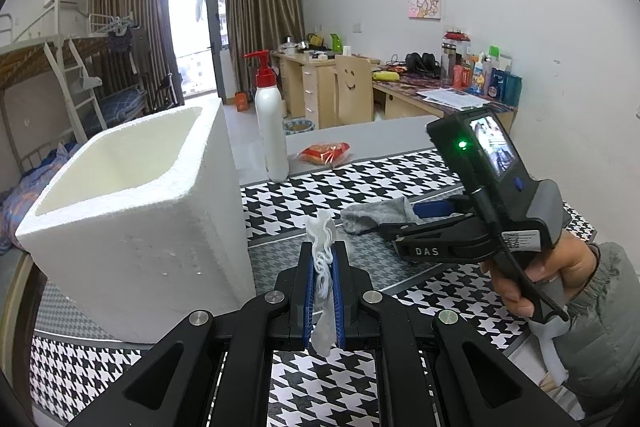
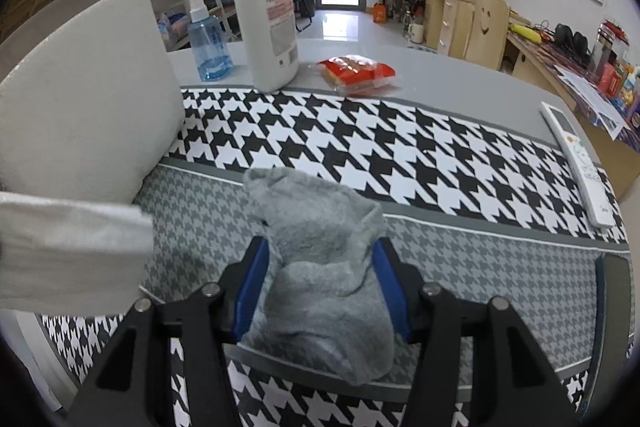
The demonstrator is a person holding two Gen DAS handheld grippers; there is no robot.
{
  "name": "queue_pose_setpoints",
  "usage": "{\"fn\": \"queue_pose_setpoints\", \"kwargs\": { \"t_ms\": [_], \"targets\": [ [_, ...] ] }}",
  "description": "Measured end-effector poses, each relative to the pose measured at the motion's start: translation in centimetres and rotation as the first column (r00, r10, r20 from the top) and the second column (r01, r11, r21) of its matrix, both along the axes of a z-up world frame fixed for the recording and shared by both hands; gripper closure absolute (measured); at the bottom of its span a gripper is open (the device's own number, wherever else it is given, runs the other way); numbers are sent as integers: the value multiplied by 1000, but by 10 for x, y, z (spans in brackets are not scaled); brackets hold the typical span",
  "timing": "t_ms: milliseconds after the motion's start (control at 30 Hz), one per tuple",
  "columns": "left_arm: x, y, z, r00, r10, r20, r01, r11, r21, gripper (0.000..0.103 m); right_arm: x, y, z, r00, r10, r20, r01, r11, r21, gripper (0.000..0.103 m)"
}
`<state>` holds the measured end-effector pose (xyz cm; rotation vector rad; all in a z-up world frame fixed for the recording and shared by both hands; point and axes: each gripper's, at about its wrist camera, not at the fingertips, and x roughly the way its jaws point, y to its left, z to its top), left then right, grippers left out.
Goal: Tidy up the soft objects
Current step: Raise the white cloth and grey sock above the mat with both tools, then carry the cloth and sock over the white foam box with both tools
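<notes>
My left gripper (image 1: 323,255) is shut on a white soft cloth piece (image 1: 322,267) with curly strings, held upright in front of the white foam box (image 1: 132,211). The same white cloth (image 2: 68,251) shows at the left edge of the right wrist view, beside the box wall (image 2: 80,99). A grey sock (image 2: 320,259) lies crumpled on the houndstooth tablecloth (image 2: 440,155). My right gripper (image 2: 320,247) is lowered over it, open, one blue pad on each side of the sock. From the left wrist view, the right gripper (image 1: 400,219) points down at the grey sock (image 1: 376,215).
At the far table edge stand a white pump bottle with a red top (image 2: 266,23) and a blue spray bottle (image 2: 210,43), with a red snack packet (image 2: 358,71) beside them. A white remote control (image 2: 580,159) lies at the right. A person's hand (image 1: 532,275) holds the right gripper.
</notes>
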<state>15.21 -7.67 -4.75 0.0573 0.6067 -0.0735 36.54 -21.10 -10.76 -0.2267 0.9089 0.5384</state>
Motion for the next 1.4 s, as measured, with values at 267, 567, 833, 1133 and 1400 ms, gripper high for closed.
{"fn": "queue_pose_setpoints", "kwargs": {
  "t_ms": [267, 567, 833, 1133, 1400],
  "targets": [
    [2, 5, -1, 1000, -16, 0, 16, 1000, -1, 94, 2, 2, -7, 999, -39, 3, 39, 998, -47, 54],
    [2, 5, -6, 999, -31, -16, 31, 1000, -3, 94, -3, -6, 1, 997, -78, 2, 78, 996, -44, 87],
    [-4, 5, 2, 999, -53, 8, 53, 999, 9, 99, -28, -16, 39, 993, -102, 61, 99, 994, 46, 88],
    [-12, 7, 19, 997, -52, 59, 51, 999, 11, 99, -59, -22, 85, 984, -103, 142, 85, 988, 128, 88],
    [-16, 10, 36, 993, -55, 104, 54, 998, 12, 99, -76, -22, 101, 976, -105, 192, 76, 985, 153, 88]
  ]
}}
